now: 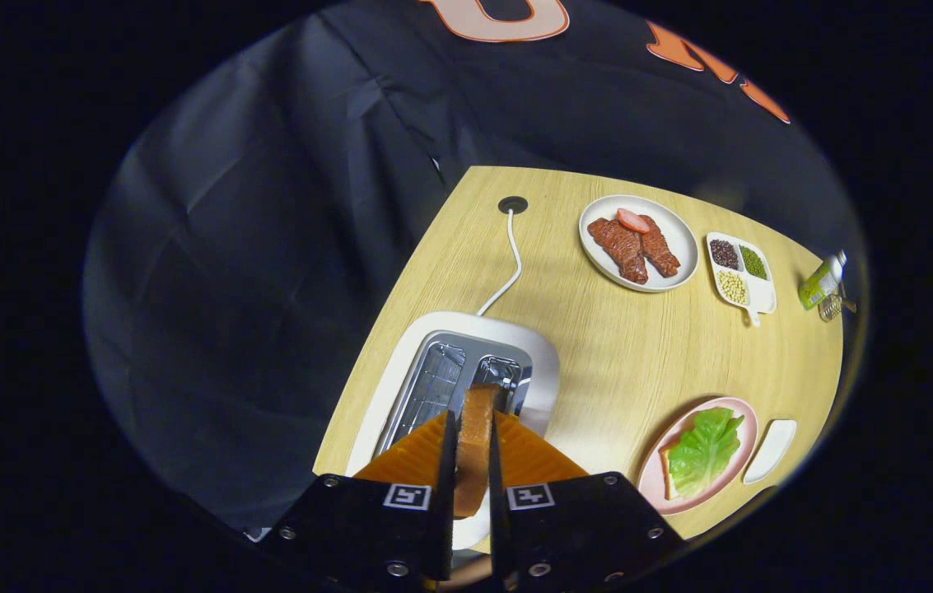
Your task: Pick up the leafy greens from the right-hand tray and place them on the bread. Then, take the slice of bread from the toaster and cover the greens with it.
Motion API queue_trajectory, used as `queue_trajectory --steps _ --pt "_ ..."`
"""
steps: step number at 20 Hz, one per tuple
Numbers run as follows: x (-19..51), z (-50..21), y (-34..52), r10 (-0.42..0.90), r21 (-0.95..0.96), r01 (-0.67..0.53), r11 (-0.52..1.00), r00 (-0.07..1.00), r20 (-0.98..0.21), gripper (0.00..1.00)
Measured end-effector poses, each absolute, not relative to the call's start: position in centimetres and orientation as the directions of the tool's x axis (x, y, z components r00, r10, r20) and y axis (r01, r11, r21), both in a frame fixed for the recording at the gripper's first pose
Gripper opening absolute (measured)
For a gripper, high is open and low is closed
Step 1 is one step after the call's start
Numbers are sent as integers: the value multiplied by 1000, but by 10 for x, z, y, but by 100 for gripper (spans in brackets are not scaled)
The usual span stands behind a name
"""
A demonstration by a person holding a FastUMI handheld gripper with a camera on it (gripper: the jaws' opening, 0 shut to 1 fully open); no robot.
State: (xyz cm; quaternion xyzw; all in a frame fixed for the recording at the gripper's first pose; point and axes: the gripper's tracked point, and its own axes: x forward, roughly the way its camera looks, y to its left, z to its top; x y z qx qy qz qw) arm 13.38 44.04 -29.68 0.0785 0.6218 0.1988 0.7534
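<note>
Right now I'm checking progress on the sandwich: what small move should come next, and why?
Probably carry the bread slice over toward the pink plate. The tool is shut on the slice, which looks clear of the toaster, and the leafy greens already lie on the bread on that plate, uncovered.
</note>
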Motion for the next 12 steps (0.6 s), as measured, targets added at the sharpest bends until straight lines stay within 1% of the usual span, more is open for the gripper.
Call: queue_trajectory --steps 4,10,12 --pt "133 -275 438 451 417 -198 887 178 -875 15" --pt "132 -234 410 547 521 -167 837 248 -800 15" --pt "124 -221 402 587 569 -148 809 254 -769 15"
